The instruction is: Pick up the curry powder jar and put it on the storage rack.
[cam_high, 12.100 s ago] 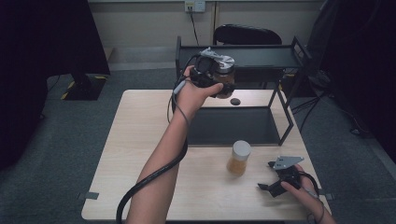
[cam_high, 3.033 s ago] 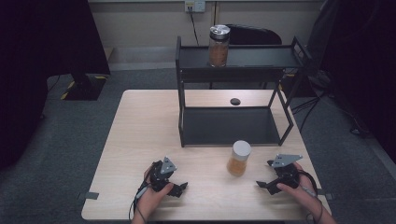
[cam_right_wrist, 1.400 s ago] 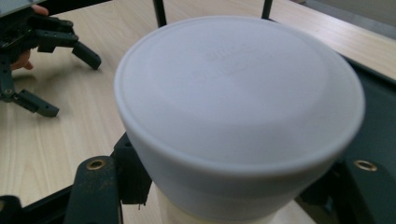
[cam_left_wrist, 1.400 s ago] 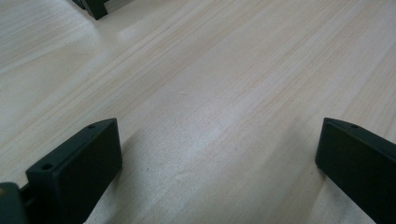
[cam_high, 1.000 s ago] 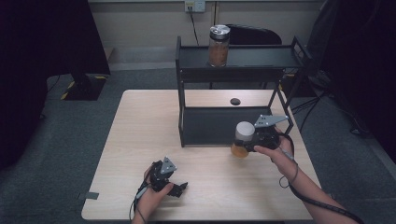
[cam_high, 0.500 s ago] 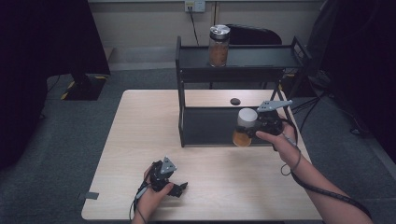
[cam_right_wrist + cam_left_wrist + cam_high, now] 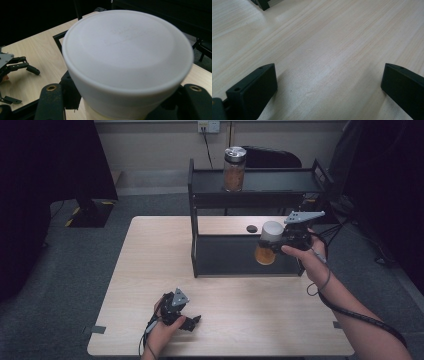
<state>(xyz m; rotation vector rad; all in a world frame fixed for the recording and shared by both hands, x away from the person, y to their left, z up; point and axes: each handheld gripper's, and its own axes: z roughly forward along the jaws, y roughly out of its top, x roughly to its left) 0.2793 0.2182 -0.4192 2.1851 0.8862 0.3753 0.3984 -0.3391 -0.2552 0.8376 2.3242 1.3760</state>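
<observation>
Black fingers (image 7: 51, 100) of the right gripper (image 7: 280, 239) clamp both sides of a white-lidded jar (image 7: 268, 243), amber contents below the lid; it hangs off the counter (image 7: 150, 260), in front of the rack's lower bay. Faint embossed writing on the lid (image 7: 127, 50), not readable.

Left gripper (image 7: 181, 312) rests near the counter's front edge w/ fingers (image 7: 252, 90) spread wide, nothing between them but bare wood.

Count: 2 jars – one held, one silver-lidded jar (image 7: 234, 168) upright on the top shelf of the black rack (image 7: 192, 220), left part. 1 small dark disc (image 7: 252, 228) on the counter behind the rack. Top shelf has open room right of that jar; lower bay looks empty. Wide bare wood between the hands.
</observation>
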